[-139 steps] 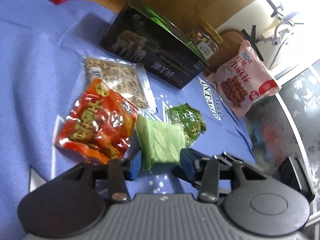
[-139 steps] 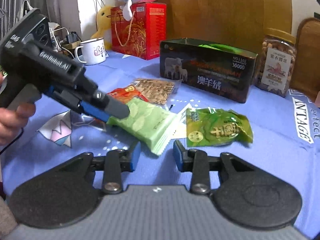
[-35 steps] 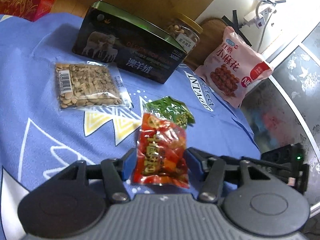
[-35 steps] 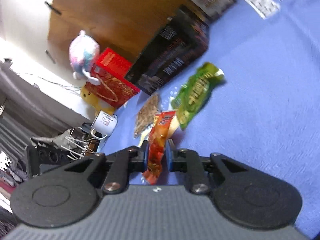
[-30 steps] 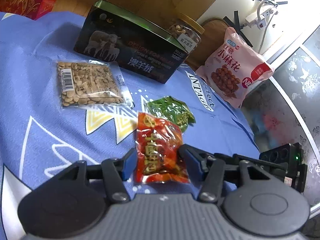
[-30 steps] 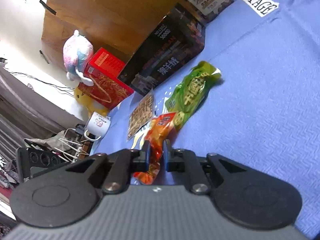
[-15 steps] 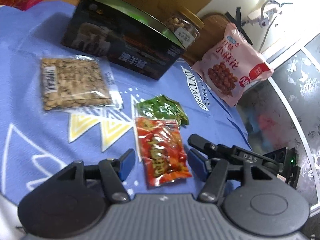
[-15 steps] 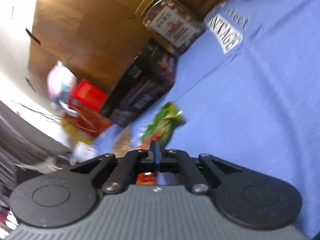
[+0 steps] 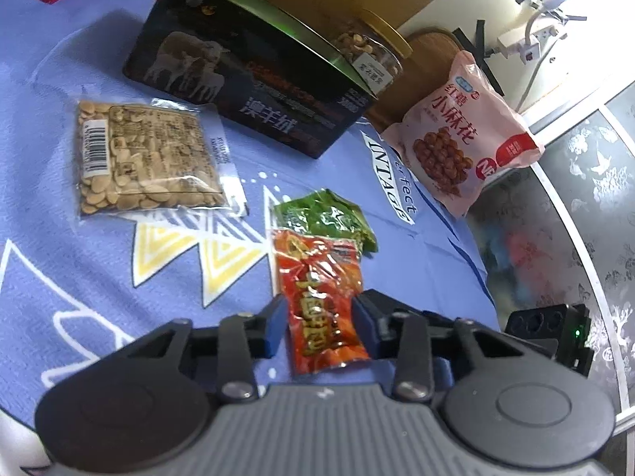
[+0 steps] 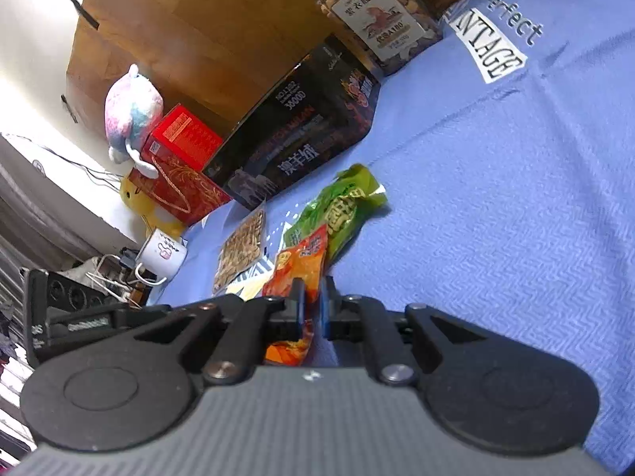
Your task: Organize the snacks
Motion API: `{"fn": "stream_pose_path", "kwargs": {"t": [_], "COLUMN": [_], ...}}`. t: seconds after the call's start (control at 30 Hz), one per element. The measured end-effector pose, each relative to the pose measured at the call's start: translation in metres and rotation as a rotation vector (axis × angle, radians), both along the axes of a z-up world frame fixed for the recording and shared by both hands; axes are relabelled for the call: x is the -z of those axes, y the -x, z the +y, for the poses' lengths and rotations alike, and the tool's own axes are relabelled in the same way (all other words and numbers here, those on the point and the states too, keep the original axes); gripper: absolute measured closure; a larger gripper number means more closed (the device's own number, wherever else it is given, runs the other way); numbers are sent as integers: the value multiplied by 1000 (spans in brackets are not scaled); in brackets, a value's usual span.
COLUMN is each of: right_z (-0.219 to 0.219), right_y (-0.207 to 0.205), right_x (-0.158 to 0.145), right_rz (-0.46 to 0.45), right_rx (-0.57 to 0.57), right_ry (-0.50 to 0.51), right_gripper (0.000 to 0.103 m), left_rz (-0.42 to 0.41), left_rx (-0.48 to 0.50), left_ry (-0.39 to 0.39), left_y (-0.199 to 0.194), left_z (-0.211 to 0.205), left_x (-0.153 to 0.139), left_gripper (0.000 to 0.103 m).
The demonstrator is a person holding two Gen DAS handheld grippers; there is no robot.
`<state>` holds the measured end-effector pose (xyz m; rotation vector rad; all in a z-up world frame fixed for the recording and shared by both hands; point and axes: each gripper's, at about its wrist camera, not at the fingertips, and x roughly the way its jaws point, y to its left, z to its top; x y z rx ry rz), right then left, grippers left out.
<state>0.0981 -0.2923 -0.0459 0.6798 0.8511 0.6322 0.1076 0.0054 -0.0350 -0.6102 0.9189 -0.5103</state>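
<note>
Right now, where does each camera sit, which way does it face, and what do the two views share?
Left wrist: rides the left gripper, looking down across the blue cloth toward the dark box; its own fingers show.
Right wrist: rides the right gripper, rolled sideways, facing the dark box and nut jar; its own fingers show.
Shared: red snack packet, which both grippers pinch, green packet, seed bag.

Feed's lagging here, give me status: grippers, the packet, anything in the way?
Left gripper just closed on red snack packet. Right gripper shut on its edge. Green packet touches its far end; otherwise clear.
</note>
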Motion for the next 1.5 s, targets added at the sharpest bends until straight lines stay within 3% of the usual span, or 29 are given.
{"fn": "stream_pose_path", "kwargs": {"t": [0.13,0.33,0.47,0.57,0.73,0.83,1.13,1.37,1.5], "right_z": [-6,10,1,2,29,33,42,66,82], "right_y": [-2,4,-1,-3,0,1,-20,-80,-125], "right_x": [5,-5,-3,-3,-11,-14,-55,-85,-95], "right_rz": [45,-19,13,21,-54,-70,-172,-226,-237], "right_rx": [-5,-18,-28,-22,-43,-45,-92,-112,-127], "right_ry": [-100,-3,-101,-86,65,49,-32,-89,-79], "right_gripper": [90,83,71,73,81,86,89,89,89], "left_rz": [-2,-9,9,8,-9,5,-133,-229,-241], "left_rx": [1,-7,-21,-19,-35,-47,-66,-132,-168], "left_ry": [28,39,52,53,28,34,49,33,5], "left_y": [1,2,1,1,3,2,-10,-57,-94], "left_z": [5,8,14,14,12,17,36,57,63], "left_x": [3,5,9,9,8,8,-46,-88,-99], "left_gripper": [71,71,84,84,88,94,94,94,94]}}
